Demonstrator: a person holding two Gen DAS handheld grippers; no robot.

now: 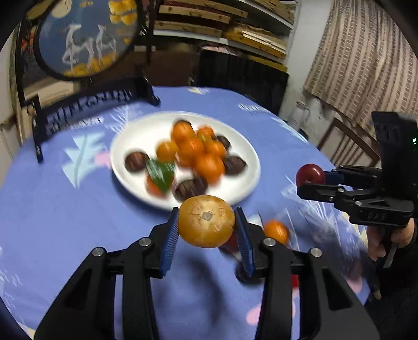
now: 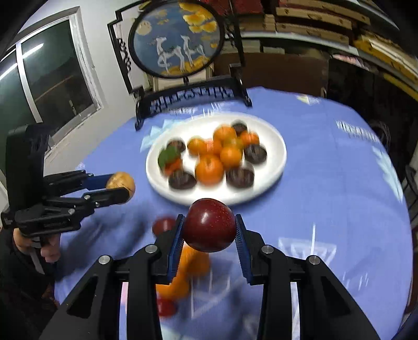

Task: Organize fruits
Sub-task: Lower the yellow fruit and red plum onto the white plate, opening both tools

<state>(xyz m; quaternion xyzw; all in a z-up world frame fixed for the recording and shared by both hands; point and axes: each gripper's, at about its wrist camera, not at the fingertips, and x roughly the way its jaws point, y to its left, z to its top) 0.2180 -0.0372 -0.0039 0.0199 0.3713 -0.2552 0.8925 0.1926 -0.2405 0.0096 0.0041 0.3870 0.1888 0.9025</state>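
The plate (image 1: 245, 149) sits in the middle of the blue cloth (image 1: 65, 222), white and round, and bears a heap of oranges (image 1: 198, 151) ringed by dark brown fruits (image 1: 135, 160); one orange at its near-left edge carries a green leaf (image 1: 160, 171). All of it is blurred.

Just short of the plate's near rim, the left gripper (image 1: 206, 222) holds a russet-brown pear (image 1: 206, 221) above the cloth, its blue pads (image 1: 169, 240) closed against the fruit's two sides. To the right, the right gripper (image 2: 209, 226) holds a dark red apple (image 2: 209, 225) the same way, pads (image 2: 176, 245) pressed on either flank, also near the plate's front edge. In each wrist view the other tool appears from the side with its fruit: pear (image 2: 121, 183) at left, apple (image 1: 311, 175) at right.

Loose fruit lies on the cloth under the grippers: oranges (image 2: 193, 264) and small red fruits (image 2: 164, 226) beneath the right one, an orange (image 1: 277, 231) beside the left one's right finger. Their exact count is lost in the blur.

Behind the plate stands a round painted screen (image 2: 177, 39) of two white deer in a black carved stand, at the cloth's far edge. A window (image 2: 52, 78) is on the left wall, shelves of wooden boards (image 1: 222, 23) behind, and a striped curtain (image 1: 365, 60) on the right.
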